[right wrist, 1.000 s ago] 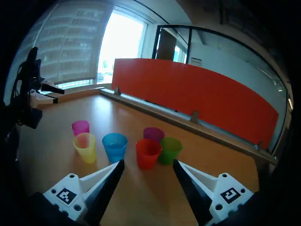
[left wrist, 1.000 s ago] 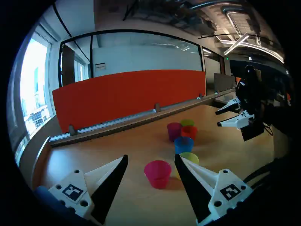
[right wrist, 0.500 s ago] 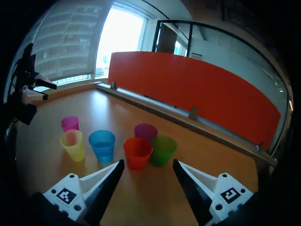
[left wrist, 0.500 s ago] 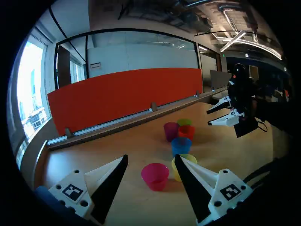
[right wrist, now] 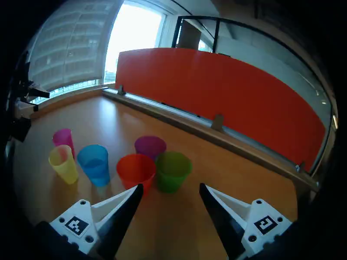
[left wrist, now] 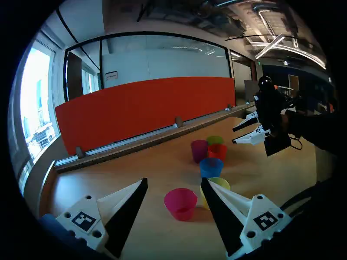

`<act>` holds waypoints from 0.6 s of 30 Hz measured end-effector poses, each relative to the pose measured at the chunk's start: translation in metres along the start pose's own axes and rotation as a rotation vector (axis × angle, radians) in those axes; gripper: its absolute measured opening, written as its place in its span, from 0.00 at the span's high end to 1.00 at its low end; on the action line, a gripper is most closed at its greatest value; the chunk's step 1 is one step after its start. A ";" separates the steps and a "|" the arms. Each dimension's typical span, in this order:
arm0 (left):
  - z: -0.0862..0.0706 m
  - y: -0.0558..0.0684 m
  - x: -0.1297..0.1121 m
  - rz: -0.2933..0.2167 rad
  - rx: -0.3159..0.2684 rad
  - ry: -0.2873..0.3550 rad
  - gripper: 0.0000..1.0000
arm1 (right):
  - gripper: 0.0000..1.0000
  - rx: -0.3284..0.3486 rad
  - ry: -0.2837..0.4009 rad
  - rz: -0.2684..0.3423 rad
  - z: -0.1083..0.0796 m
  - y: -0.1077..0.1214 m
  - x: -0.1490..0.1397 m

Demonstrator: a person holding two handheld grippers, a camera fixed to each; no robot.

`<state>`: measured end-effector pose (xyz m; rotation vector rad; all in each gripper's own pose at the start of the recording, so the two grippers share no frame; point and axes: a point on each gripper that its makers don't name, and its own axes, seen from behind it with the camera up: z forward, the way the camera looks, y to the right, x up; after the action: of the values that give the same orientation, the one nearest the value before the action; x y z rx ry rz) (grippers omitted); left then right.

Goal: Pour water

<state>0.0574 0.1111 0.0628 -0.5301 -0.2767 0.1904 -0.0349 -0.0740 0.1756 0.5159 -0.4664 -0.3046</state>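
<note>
Currently: right gripper (right wrist: 170,186), jaws wide open, empty; green cup (right wrist: 172,170) upright just ahead, centred. Left gripper (left wrist: 174,180), likewise open, empty; pink cup (left wrist: 180,203) ahead.

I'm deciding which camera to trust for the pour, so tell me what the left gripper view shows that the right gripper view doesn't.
Left gripper view: the ceiling light strip and the right claw side-on, open, hovering beyond the cups. Right gripper view: the window blinds. Shared: all six cups, pink cup to green cup, the orange partition, the wooden table.
</note>
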 end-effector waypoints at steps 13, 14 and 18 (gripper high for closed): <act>0.007 -0.002 -0.005 -0.003 0.002 -0.011 0.09 | 0.00 0.016 -0.059 -0.001 0.036 0.010 -0.013; 0.007 -0.003 -0.006 -0.003 0.002 -0.012 0.09 | 0.00 0.018 -0.063 -0.002 0.038 0.010 -0.014; 0.009 -0.002 -0.005 -0.004 0.003 -0.010 0.08 | 0.00 0.026 -0.079 -0.013 0.047 0.008 -0.016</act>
<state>0.0499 0.1122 0.0702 -0.5256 -0.2873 0.1902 -0.0709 -0.0795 0.2104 0.5334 -0.5446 -0.3328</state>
